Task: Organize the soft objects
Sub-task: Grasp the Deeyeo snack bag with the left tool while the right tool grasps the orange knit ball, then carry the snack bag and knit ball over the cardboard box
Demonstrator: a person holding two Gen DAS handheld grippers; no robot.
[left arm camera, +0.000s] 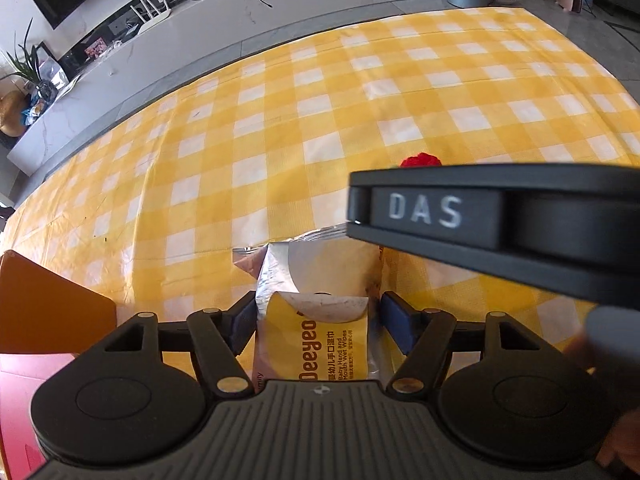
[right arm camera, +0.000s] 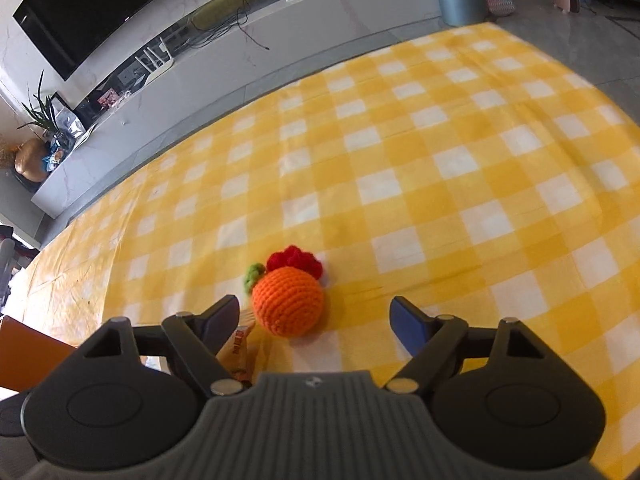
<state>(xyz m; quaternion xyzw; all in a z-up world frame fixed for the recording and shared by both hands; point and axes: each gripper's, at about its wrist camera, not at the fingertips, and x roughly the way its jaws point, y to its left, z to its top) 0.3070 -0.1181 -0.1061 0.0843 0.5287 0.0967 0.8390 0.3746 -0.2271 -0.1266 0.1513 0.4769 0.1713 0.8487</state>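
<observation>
My left gripper (left arm camera: 318, 326) pinches a pack of baby wet wipes (left arm camera: 320, 320) between its two blue pads (left arm camera: 396, 324), the pack standing lengthwise along the fingers with its yellow printed face toward the camera and its silvery crimped end pointing away over the yellow checked tablecloth (left arm camera: 280, 140). I judge the grip is taken across the narrow sides because the pouch is soft and would sag if pinched by one end; whether it is lifted clear of the cloth or resting on it cannot be told from this view. My right gripper (right arm camera: 314, 322) stands spread, fingers well apart and touching nothing, with the crocheted orange toy (right arm camera: 288, 304) lying on the cloth between and just ahead of the fingertips, nearer the left finger; I judge this to be an approach to a grasp not yet made. The toy's red tuft (right arm camera: 295, 265) and green leaf (right arm camera: 254, 276) face away from me. In the left view the body of the right gripper (left arm camera: 500, 216), marked DAS, crosses the frame and hides nearly all of the toy, only the red tuft showing above it. An orange panel (left arm camera: 48, 304) and a red surface at the lower left are cut off by the frame, and what they belong to is unclear. A small printed packet (right arm camera: 240, 344) beneath the right gripper's left finger is mostly covered and its print unreadable.
</observation>
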